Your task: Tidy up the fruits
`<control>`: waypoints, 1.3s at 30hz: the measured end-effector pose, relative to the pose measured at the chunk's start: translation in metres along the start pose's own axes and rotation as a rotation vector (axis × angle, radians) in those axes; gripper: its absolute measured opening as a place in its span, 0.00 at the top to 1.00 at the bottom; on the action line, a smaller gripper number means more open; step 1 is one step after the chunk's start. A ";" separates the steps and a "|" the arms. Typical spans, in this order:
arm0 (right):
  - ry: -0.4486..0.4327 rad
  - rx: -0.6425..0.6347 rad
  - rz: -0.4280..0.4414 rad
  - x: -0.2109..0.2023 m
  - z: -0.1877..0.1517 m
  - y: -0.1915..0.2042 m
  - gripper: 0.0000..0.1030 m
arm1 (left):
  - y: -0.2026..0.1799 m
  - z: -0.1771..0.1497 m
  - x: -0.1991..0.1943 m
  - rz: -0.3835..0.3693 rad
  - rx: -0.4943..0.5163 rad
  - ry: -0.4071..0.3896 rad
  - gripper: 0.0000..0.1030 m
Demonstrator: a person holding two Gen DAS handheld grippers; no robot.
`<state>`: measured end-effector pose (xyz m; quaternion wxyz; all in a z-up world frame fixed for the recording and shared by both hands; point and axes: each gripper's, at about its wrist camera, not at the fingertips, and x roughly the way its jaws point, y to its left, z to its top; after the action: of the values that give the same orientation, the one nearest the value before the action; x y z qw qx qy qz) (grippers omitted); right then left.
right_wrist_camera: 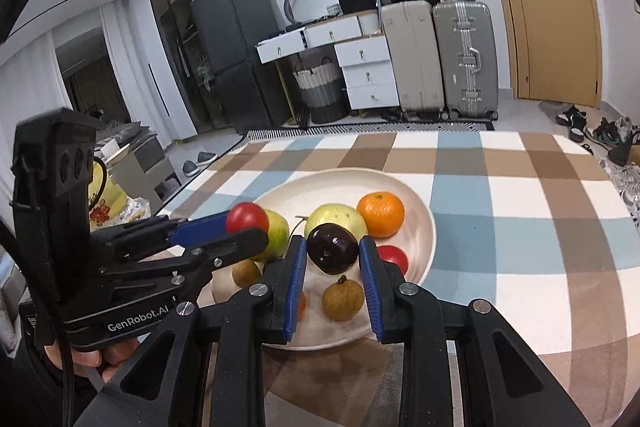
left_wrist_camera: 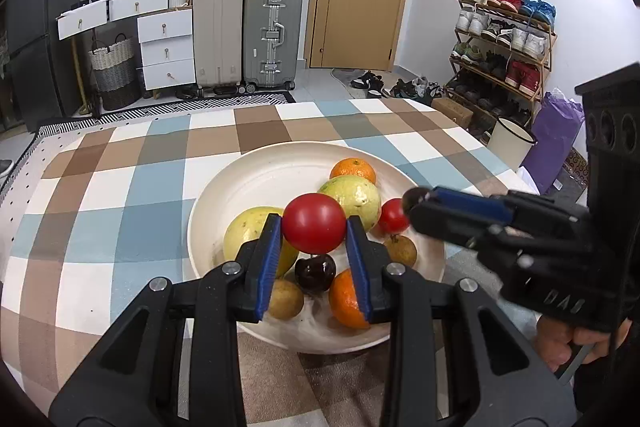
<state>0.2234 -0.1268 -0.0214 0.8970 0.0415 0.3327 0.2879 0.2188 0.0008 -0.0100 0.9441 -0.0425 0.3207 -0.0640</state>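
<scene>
Fruit is held above the cream plate point(left_wrist_camera: 248, 171) on the checked tablecloth point(left_wrist_camera: 120, 187): a red tomato point(left_wrist_camera: 314, 223) is clamped by the left gripper point(left_wrist_camera: 314, 227), a dark plum point(right_wrist_camera: 332, 254) by the right gripper point(right_wrist_camera: 332, 259).

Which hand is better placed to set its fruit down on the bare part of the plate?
Probably left. The left gripper, shut on the red tomato, hangs by the bare part of the plate; the right gripper, holding a dark fruit, sits over crowded fruit.
</scene>
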 end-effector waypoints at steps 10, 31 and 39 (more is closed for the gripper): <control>-0.054 -0.016 -0.041 -0.005 0.002 0.001 0.70 | 0.000 -0.001 -0.004 -0.015 -0.002 -0.029 0.71; -0.121 -0.075 -0.021 -0.052 -0.008 0.008 0.01 | 0.023 -0.017 -0.074 0.056 -0.056 -0.151 0.00; -0.151 -0.078 0.002 -0.069 -0.022 0.013 0.01 | 0.025 -0.035 -0.092 0.068 -0.064 -0.170 0.00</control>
<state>0.1608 -0.1559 0.0042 0.9203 0.0284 0.2524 0.2975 0.1278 0.0380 0.0148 0.9677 -0.0669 0.2423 -0.0178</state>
